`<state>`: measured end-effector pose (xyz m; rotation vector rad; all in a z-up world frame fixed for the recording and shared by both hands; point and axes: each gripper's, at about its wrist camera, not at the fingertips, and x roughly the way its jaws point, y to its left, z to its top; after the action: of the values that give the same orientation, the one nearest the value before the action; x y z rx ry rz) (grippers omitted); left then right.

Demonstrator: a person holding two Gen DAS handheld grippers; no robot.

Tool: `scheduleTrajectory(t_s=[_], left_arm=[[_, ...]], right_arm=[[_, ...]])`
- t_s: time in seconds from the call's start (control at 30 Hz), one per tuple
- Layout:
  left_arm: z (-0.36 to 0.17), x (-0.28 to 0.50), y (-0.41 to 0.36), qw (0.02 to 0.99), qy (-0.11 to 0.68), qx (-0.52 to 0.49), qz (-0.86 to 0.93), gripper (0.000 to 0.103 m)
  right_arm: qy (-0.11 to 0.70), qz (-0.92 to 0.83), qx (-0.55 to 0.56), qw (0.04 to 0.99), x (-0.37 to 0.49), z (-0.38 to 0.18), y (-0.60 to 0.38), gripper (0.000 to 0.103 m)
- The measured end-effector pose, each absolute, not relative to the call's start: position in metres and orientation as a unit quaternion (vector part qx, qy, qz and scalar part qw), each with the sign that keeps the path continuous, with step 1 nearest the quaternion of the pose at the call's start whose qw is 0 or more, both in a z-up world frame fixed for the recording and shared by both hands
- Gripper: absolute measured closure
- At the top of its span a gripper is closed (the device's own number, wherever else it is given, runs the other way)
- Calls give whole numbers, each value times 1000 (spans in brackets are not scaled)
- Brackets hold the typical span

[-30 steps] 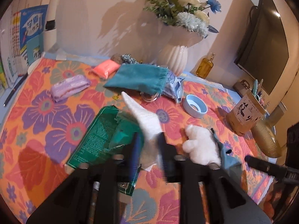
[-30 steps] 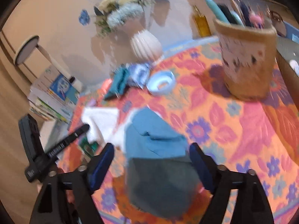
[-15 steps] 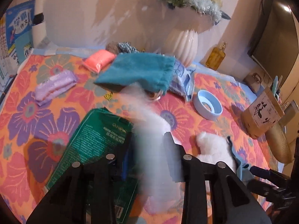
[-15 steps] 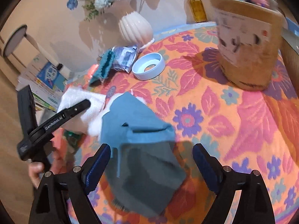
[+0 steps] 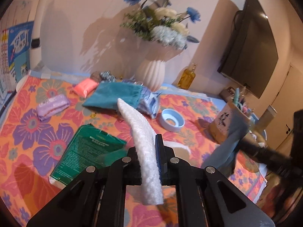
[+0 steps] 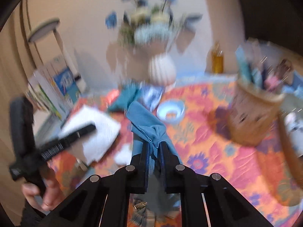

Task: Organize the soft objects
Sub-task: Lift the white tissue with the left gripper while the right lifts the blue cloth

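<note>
My left gripper (image 5: pixel 149 141) is shut on a white textured cloth (image 5: pixel 141 130) and holds it raised over the flowered tablecloth (image 5: pixel 34 132); the cloth also shows in the right wrist view (image 6: pixel 94 130). My right gripper (image 6: pixel 153 145) is shut on a blue cloth (image 6: pixel 145 121), lifted off the table; it shows at the right of the left wrist view (image 5: pixel 225 147). A white fluffy piece (image 5: pixel 176 145) lies on the table below. A teal cloth (image 5: pixel 113 94), a pink soft piece (image 5: pixel 85 87) and a lilac packet (image 5: pixel 52 106) lie further back.
A green packet (image 5: pixel 89 149) lies front left. A light-blue bowl (image 5: pixel 172 120), a white vase with flowers (image 5: pixel 151 73), a yellow bottle (image 5: pixel 187 77) and a pen holder (image 5: pixel 225 121) stand behind and right. Books (image 5: pixel 17 51) stand at left.
Both grippers have closed on their cloths and lifted them off the table: the left on the white cloth, the right on the blue cloth. The right view is blurred by motion.
</note>
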<state>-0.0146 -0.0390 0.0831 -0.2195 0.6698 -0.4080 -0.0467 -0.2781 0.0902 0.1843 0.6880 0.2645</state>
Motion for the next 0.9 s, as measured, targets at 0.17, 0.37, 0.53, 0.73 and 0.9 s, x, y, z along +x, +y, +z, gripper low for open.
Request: scheduleTrajectory(t_s=[0.17,0.37,0.53,0.73,0.9], left_arm=[[85,-25,-46,923,318,-86,-200,97],[38,-15,-47,909,367,-93,-176,97],[30,-13,-40,908,368,-105,-171,97],[27,-15,-52,909,372,-73,-175,97],[27,-17,-59,910,372,-50,-175,97]], right_arm=[[299,82,64,949,-73,109,-307,93],[412,70,79,905,-69,37,-335,92],[450,78,77,886,-56,18,-327,67],[394,52,133,908,-53,29,-350,3],[424,63,161,889,-20,17,-347,1]])
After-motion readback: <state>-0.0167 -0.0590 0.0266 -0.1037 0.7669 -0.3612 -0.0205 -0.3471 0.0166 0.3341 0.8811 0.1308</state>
